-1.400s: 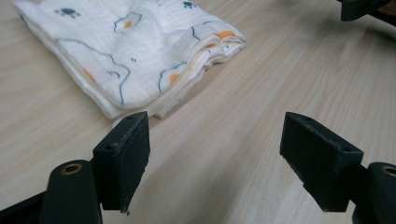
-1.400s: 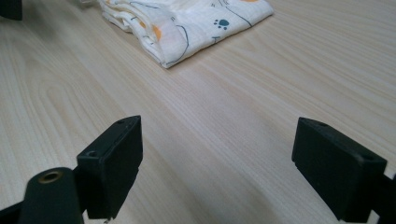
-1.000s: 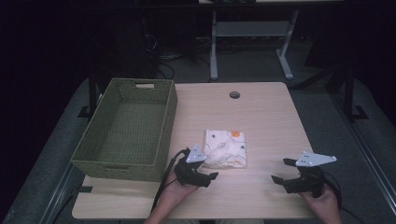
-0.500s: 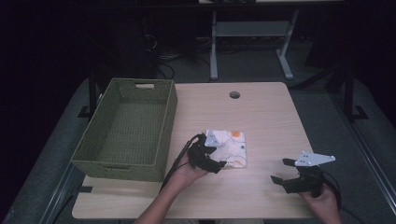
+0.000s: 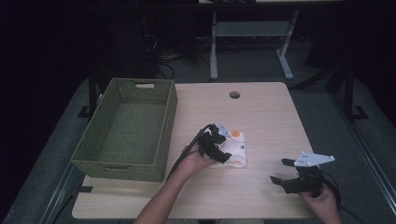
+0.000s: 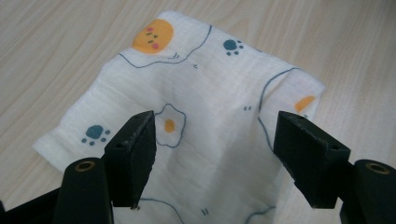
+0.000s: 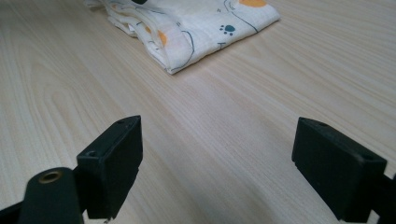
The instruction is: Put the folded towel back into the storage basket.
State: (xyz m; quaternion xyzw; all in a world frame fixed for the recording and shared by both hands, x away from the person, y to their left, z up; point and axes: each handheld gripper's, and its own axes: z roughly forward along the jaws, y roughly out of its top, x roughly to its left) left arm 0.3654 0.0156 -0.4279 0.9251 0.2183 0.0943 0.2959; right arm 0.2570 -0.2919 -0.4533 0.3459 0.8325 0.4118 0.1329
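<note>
We count one folded cloth [image 5: 232,150] on one wooden table [image 5: 261,116], and one green woven basket [image 5: 127,128] beside it. We see two grippers: the left gripper [image 5: 220,147] and the right gripper [image 5: 284,171], each with two black jaws. On the cloth [image 6: 196,121] we count two blue paw prints, one fried egg and two orange shapes in the left gripper view.

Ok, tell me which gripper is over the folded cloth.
The left gripper, jaws open above the cloth; the right gripper sits apart over bare table.
</note>
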